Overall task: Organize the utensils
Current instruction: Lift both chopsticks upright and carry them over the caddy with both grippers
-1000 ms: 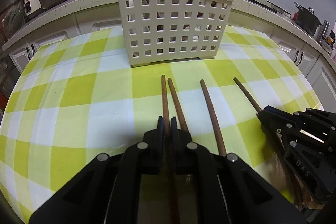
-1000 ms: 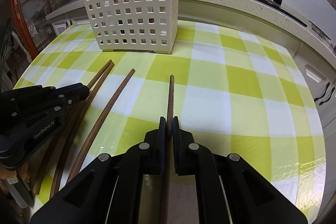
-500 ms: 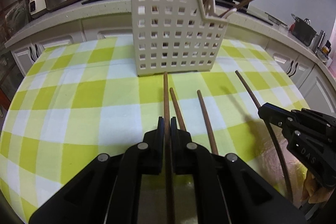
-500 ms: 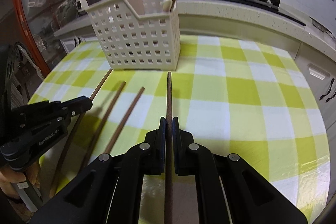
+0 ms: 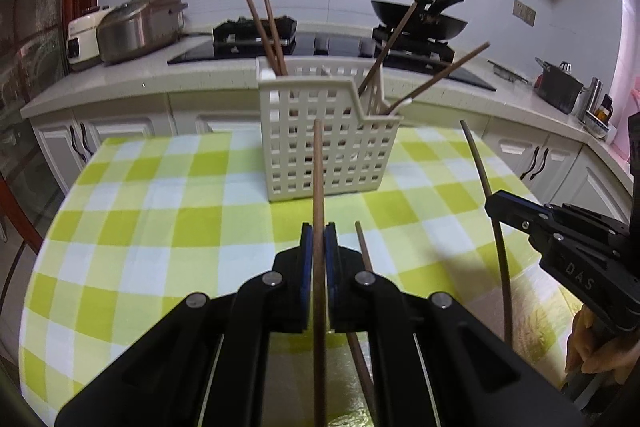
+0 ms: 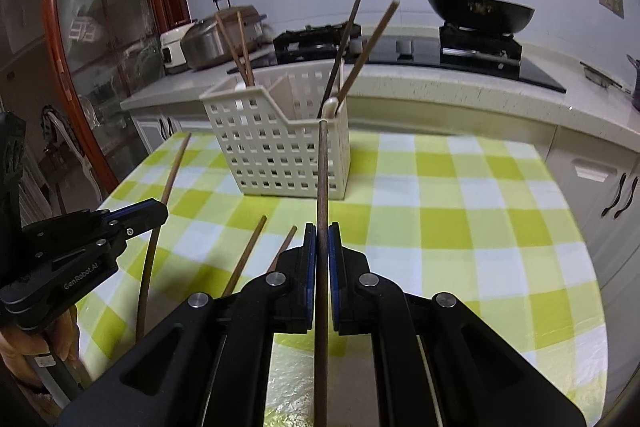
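Chopstick [image 5: 318, 187] clamped in left tongs [image 5: 319, 241]; right tongs [image 6: 321, 241] clamp another.

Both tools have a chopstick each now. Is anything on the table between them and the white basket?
Nothing visible blocks either path. The left tool and right tool each clamp a chopstick aimed at the basket; only bare checked tablecloth lies between. Two loose chopsticks lie lower, off to the side.
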